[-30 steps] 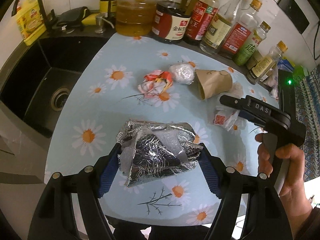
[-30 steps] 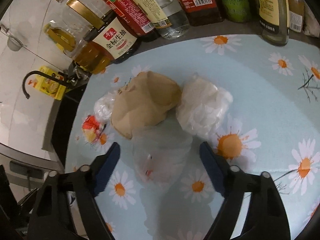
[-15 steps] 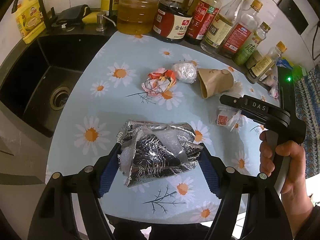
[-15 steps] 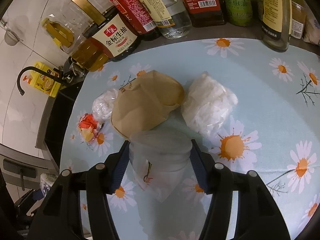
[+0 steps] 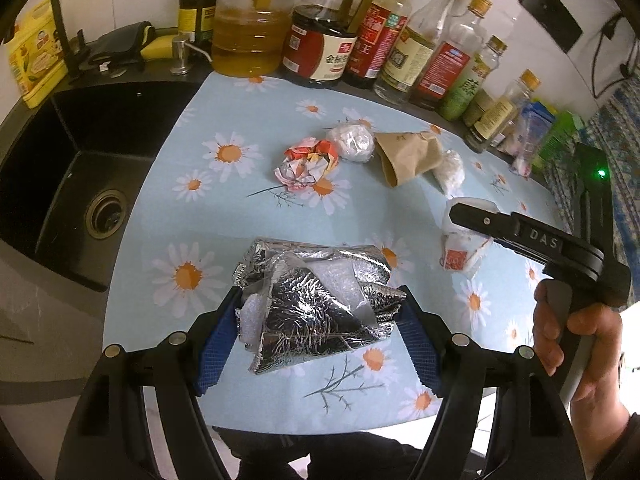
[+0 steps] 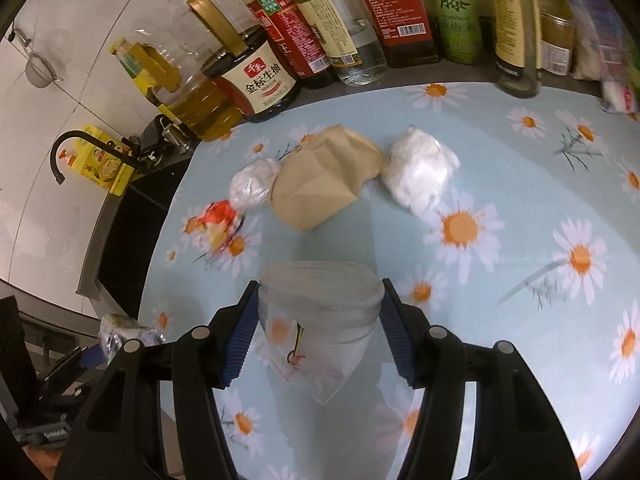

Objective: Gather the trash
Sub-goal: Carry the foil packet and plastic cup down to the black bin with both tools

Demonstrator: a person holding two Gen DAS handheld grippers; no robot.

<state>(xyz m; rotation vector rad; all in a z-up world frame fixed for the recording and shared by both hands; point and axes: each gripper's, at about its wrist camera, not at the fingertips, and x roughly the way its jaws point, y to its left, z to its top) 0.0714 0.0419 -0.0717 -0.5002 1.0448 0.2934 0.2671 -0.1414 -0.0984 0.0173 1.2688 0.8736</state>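
Two claws (image 5: pixel 320 332) (image 6: pixel 318 328) – clamped, above open cloth (image 6: pixel 520 184)

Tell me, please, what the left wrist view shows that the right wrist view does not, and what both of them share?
Only the left wrist view shows the black sink with its drain, the person's hand gripping the right gripper's handle, and the left gripper closed on the crumpled foil bag.

Only the right wrist view shows the right gripper from behind, its fingers pressing the clear plastic wrapper, and a strainer hanging on the wall.

Both share the daisy cloth, the brown paper bag, the red crumpled wrapper, two white plastic wads and the bottle row.
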